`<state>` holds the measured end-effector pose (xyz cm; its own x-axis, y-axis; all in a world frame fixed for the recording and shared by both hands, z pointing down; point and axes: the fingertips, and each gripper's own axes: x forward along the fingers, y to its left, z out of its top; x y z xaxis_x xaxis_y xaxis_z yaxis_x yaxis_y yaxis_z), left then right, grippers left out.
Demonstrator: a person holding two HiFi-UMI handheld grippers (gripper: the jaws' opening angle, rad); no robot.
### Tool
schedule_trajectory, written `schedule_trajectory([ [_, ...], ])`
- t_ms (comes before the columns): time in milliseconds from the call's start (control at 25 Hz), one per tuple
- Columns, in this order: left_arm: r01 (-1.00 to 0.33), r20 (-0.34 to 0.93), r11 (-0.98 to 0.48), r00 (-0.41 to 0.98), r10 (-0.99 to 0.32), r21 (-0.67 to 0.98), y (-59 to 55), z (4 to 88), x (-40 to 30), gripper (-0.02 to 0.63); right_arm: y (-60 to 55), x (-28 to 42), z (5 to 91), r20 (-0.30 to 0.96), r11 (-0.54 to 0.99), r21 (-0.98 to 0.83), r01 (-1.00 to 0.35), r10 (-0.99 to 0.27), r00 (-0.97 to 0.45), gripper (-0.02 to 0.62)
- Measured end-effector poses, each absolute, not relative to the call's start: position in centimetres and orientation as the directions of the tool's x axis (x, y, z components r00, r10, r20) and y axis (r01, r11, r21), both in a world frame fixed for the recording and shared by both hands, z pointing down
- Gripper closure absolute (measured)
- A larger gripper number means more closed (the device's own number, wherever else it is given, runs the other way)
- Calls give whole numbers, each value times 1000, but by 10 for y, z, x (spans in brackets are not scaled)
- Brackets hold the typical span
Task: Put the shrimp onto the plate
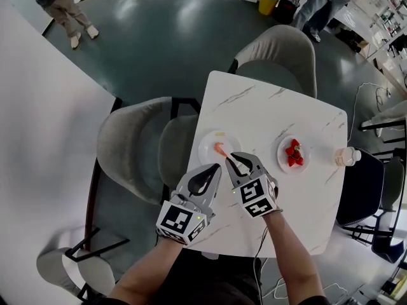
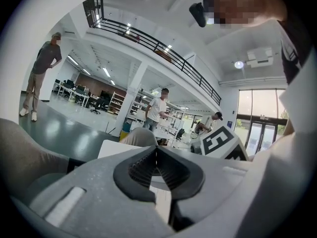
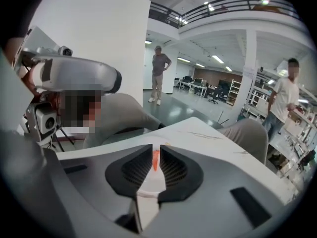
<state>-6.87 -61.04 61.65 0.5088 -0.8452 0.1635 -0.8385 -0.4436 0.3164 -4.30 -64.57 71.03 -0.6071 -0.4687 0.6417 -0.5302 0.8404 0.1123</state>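
Note:
An orange shrimp is over a small white plate near the left edge of the white marble table. My right gripper reaches over the plate's near rim. Its jaws are closed to a narrow gap on the shrimp's near end. In the right gripper view the plate shows below the jaws. My left gripper hovers just left of the right one at the plate's near edge, shut with nothing in it; its tips meet.
A second small plate with red pieces sits to the right. A small pale bottle stands near the table's right edge. Grey chairs stand at the left and far sides. People stand far off on the floor.

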Motion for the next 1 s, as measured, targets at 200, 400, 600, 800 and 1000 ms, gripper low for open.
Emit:
schedule_trajectory([
  [200,-841,181,-455,516,-837,293,-597,581,-58,597,-627,-36,648,529,787,23,-616,-533,-661,575],
  [400,-837,184,-472,528,-829,277,-584,538,-54,597,-613,-36,569,375,737,-71,-672,-605,-702,592],
  [600,-826,157,-494,545,-824,272,-562,489,-51,597,-590,-31,497,244,703,-128,-700,-662,-709,592],
  [800,-813,127,-521,564,-816,260,-544,445,-51,597,-567,-34,444,161,696,-145,-703,-685,-711,592],
  [1000,-810,96,-536,568,-817,237,-529,408,-53,597,-552,-31,402,93,684,-159,-712,-707,-701,592],
])
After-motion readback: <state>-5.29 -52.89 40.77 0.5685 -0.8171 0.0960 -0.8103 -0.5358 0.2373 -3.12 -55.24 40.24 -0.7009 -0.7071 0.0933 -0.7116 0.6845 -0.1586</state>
